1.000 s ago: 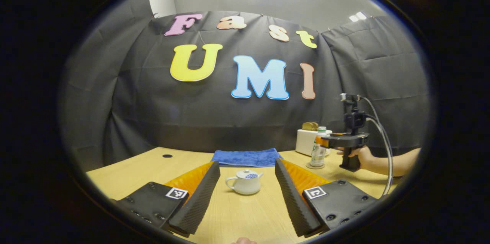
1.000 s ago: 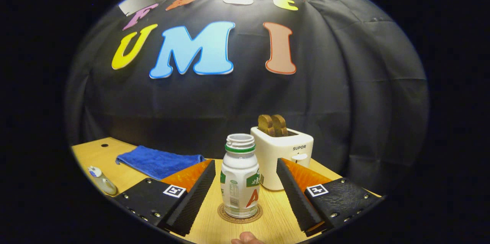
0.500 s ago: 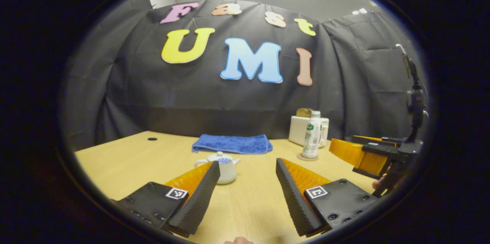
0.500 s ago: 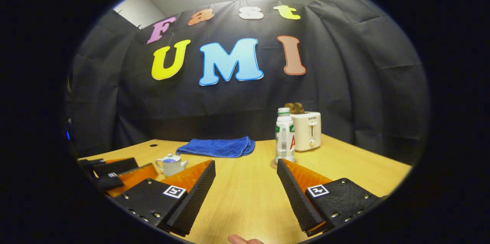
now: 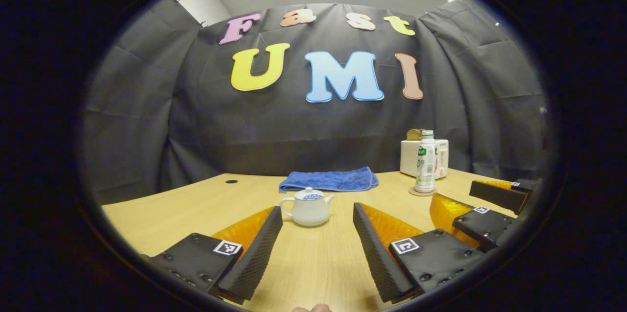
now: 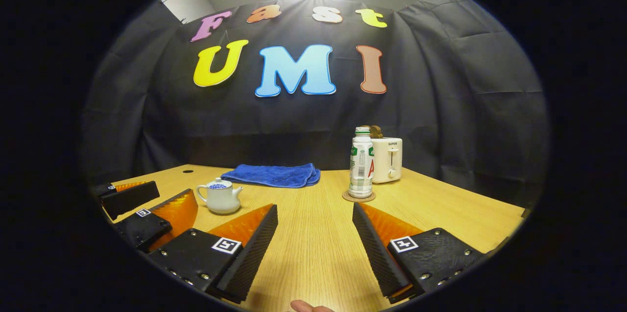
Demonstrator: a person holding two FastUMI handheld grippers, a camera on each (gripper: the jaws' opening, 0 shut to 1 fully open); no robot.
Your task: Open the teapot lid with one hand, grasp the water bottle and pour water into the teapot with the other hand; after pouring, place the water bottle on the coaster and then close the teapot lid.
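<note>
Left gripper view showed the left tool point(image 5: 317, 241) gaping wide above the wooden desk point(image 5: 196, 204), holding nothing, with the white teapot point(image 5: 307, 208) standing just beyond its fingers, lid point(image 5: 307, 196) seated on top. Behind the teapot lay a folded blue towel point(image 5: 329, 180). Off to the right, the water bottle point(image 5: 425, 161) stood upright on its round coaster point(image 5: 422, 192), in front of a white toaster point(image 5: 441, 156).

Right gripper view showed the right tool point(image 6: 315, 238) likewise spread apart and empty, low over the desk, well apart from the bottle. At that view's left edge sat the left tool, just beside the teapot.
</note>
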